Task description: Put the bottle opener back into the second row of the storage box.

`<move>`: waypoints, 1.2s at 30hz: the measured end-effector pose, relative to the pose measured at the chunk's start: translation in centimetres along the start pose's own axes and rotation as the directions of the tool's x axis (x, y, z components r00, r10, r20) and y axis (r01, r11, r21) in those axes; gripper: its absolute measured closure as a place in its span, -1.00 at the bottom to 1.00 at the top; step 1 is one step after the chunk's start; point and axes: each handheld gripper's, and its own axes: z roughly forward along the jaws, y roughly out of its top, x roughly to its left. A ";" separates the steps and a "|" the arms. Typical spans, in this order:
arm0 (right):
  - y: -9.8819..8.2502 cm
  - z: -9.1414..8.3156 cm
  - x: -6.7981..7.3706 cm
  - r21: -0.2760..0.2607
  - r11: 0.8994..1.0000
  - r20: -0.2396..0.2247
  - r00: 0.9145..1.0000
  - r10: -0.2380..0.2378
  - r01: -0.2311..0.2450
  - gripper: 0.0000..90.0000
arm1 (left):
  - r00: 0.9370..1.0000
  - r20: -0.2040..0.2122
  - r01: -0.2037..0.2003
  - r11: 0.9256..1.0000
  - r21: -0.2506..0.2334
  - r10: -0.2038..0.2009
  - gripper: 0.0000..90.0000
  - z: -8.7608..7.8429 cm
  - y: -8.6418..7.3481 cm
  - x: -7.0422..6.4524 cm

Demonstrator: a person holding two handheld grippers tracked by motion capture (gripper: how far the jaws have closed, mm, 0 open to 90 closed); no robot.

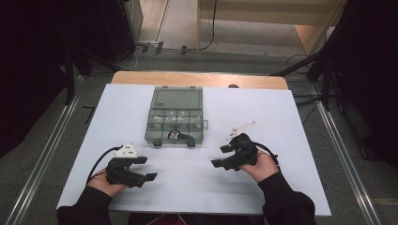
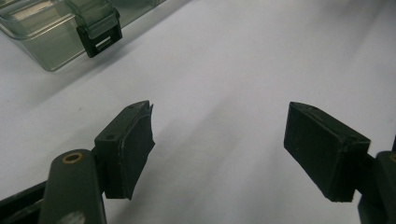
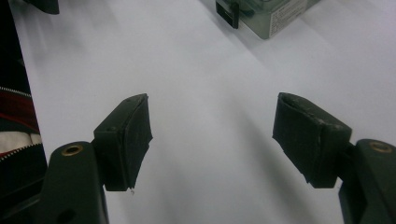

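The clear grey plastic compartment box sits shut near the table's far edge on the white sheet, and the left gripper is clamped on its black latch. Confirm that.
Not quite. The left gripper is not on the black latch: in the left gripper view its jaws stand open over the bare white sheet. The clear grey plastic compartment box does sit shut at the far side.

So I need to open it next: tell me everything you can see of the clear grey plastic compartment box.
The clear grey plastic compartment box lies flat on the white table sheet, lid shut. Through the smoky lid show divided compartments with small pale parts. Two black latches sit on its near edge, one seen close in the left gripper view. Nothing else touches it.
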 end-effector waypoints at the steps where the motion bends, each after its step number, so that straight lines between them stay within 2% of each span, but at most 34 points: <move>1: -0.1 -0.1 0.0 0.000 1.000 0.003 1.000 -0.001 0.001 -0.34 | 1.000 0.001 -0.001 1.000 0.000 0.001 -0.47 0.0 0.0 0.0; 12: -1.8 -1.1 0.3 -0.013 1.000 0.008 1.000 0.019 -0.019 -0.34 | 1.000 0.005 -0.003 1.000 -0.003 0.003 -0.47 0.1 0.1 0.0; 36: -5.5 -3.0 -0.6 -0.041 0.997 0.044 0.996 0.073 -0.071 -0.34 | 1.000 0.003 -0.010 1.000 0.009 0.010 -0.47 0.1 0.1 0.0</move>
